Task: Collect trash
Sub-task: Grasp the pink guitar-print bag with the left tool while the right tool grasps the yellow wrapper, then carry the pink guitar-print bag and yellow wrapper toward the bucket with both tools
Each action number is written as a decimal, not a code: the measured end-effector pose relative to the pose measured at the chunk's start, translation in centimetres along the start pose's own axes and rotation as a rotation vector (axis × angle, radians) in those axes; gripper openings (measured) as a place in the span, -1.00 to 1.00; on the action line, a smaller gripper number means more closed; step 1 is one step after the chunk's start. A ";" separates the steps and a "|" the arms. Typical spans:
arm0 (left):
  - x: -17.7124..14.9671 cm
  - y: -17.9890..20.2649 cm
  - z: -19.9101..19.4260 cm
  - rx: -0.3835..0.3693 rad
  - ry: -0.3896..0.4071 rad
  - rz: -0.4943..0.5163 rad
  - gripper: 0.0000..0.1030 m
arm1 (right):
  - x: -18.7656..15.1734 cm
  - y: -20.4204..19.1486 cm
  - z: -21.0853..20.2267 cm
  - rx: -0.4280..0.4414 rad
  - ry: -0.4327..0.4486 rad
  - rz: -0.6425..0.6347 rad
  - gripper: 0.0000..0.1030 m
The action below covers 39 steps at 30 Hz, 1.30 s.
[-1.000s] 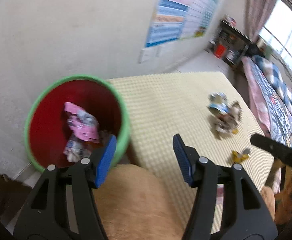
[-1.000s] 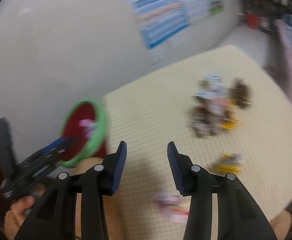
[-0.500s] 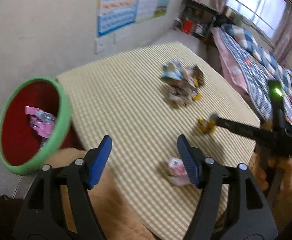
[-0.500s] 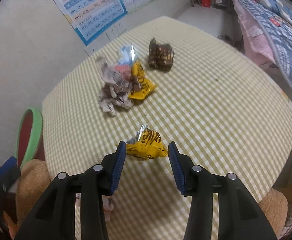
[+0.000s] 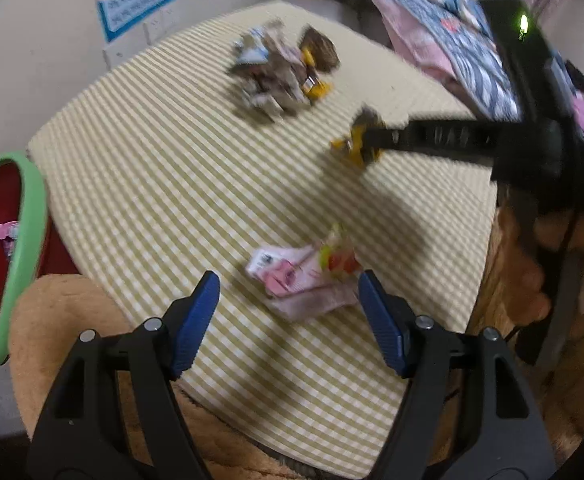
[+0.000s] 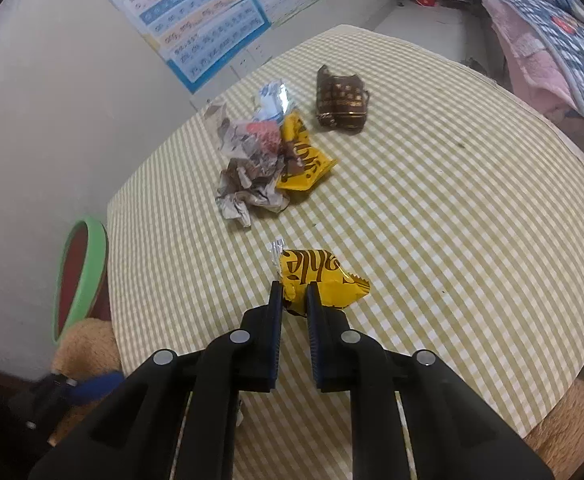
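Observation:
My right gripper (image 6: pixel 294 294) is shut on the near edge of a yellow snack wrapper (image 6: pixel 320 278) that lies on the checked table (image 6: pixel 452 220). In the left wrist view the same wrapper (image 5: pixel 356 146) sits at the tip of the right gripper's black arm. My left gripper (image 5: pixel 287 300) hangs over a pink wrapper (image 5: pixel 304 276) near the table's front edge; its jaws are opening and the pads stand clear on either side of it. A red bin with a green rim (image 5: pixel 19 248) stands at the table's left, with pink trash inside.
A heap of crumpled wrappers (image 6: pixel 263 160) and a brown packet (image 6: pixel 342 100) lie farther back on the table. A tan plush seat (image 5: pixel 75 320) sits by the bin. A bed with a pink and blue quilt (image 6: pixel 552 32) lies beyond the table's right edge. A poster (image 6: pixel 211 12) hangs on the wall.
My left gripper swung away from the bin to above the pink wrapper, jaws wider. My right gripper dropped to the yellow wrapper and shut on it.

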<state>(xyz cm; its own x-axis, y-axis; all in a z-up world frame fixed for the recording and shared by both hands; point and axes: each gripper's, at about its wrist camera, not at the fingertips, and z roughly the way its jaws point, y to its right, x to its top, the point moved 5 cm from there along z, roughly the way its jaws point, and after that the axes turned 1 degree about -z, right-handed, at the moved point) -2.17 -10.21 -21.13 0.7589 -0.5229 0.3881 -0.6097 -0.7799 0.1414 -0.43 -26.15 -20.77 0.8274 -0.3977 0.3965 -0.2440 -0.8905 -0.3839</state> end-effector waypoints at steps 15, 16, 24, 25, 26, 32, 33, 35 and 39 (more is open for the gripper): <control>1.3 -1.4 2.4 0.006 -0.028 -0.070 0.05 | -0.3 -0.9 -1.3 0.052 0.031 0.019 -0.77; 1.6 -1.9 1.5 0.025 0.003 -0.083 0.05 | -0.3 -1.3 -1.4 0.054 0.034 0.014 -0.77; 4.3 -5.9 -5.4 0.196 0.233 -0.198 0.05 | 0.1 -5.0 -3.8 0.088 0.093 -0.057 -0.77; 4.5 -6.5 -6.3 0.212 0.257 -0.214 0.05 | 0.2 -5.6 -4.1 0.098 0.101 -0.063 -0.76; 4.6 -6.9 -6.9 0.221 0.273 -0.227 0.05 | 0.2 -6.0 -4.4 0.105 0.106 -0.068 -0.76; 5.2 -8.4 -9.4 0.250 0.340 -0.275 0.06 | 0.3 -8.8 -5.9 0.124 0.136 -0.121 -0.76; 5.2 -8.7 -9.7 0.256 0.349 -0.279 0.06 | 0.3 -9.2 -6.0 0.125 0.140 -0.128 -0.76; 5.3 -9.0 -10.2 0.265 0.364 -0.284 0.06 | 0.4 -9.7 -6.4 0.123 0.149 -0.140 -0.76; 5.2 -9.6 -11.2 0.281 0.392 -0.295 0.06 | 0.5 -10.4 -6.9 0.116 0.169 -0.154 -0.75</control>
<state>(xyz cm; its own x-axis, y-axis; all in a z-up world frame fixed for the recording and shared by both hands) 5.07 -1.54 -10.31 0.7137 -0.1444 0.6854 -0.2603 -0.9631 0.0681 -1.03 -18.65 -10.84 0.7518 -0.2989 0.5878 -0.0535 -0.9161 -0.3974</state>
